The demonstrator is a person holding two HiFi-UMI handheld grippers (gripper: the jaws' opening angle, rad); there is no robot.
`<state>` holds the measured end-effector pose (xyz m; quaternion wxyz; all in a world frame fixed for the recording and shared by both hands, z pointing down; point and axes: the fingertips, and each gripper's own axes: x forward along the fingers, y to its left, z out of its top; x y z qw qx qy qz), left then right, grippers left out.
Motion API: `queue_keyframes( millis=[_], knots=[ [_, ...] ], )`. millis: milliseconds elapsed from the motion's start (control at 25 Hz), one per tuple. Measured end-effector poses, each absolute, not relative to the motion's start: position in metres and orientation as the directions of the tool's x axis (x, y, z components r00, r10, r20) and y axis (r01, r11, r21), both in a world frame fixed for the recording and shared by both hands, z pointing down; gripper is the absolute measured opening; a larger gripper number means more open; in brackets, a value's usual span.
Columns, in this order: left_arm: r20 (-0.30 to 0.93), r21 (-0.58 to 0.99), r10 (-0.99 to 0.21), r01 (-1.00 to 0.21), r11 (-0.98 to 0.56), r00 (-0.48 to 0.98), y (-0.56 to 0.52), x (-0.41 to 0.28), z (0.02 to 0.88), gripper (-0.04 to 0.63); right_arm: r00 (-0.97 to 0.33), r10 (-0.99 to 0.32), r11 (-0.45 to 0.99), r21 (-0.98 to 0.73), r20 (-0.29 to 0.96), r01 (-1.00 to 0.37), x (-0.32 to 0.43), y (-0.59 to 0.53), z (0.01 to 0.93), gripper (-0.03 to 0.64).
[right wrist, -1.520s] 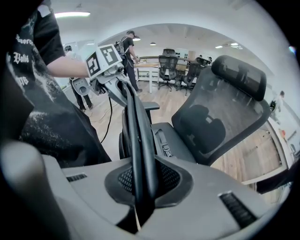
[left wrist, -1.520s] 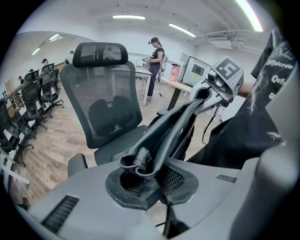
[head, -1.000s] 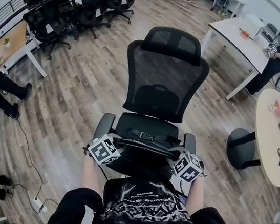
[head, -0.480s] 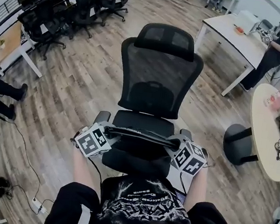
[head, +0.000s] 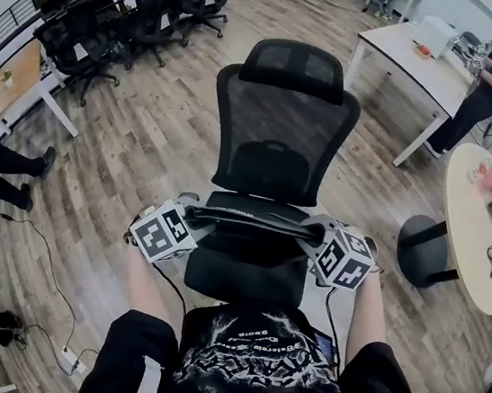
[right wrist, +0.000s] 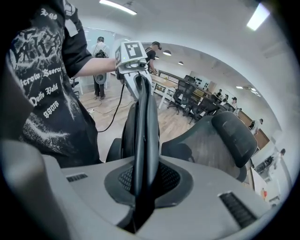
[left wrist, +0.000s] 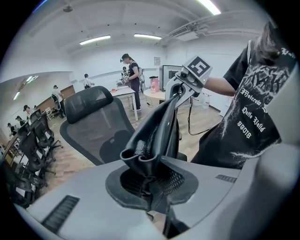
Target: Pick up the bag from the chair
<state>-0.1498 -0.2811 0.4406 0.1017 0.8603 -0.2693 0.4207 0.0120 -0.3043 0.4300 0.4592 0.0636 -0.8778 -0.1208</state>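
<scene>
— What are the two grippers doing, nearest the person?
— The left gripper [head: 199,223] is pinching one end of the black bag [head: 255,225], its jaws nearly together on the folded edge. The right gripper [head: 317,236] is clamping the other end just as narrowly.
— And where is the bag hanging?
— It is stretching level between them, lifted over the seat of the chair [head: 282,133], in front of its mesh back.
— Farther off?
— A person [head: 488,89] is standing beside a white table [head: 410,64], and office chairs [head: 144,13] are lining the far left.
</scene>
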Motion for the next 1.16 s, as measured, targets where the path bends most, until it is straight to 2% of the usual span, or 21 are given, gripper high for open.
queue_keyframes(
  millis=[1160],
  knots=[
    [0.792, 0.038, -0.315, -0.557, -0.830, 0.523, -0.260, -0.148, 0.480, 0.048, -0.518, -0.186, 0.966, 0.251, 0.835, 0.058, 0.013, -0.289, 0.464, 0.032]
  ],
)
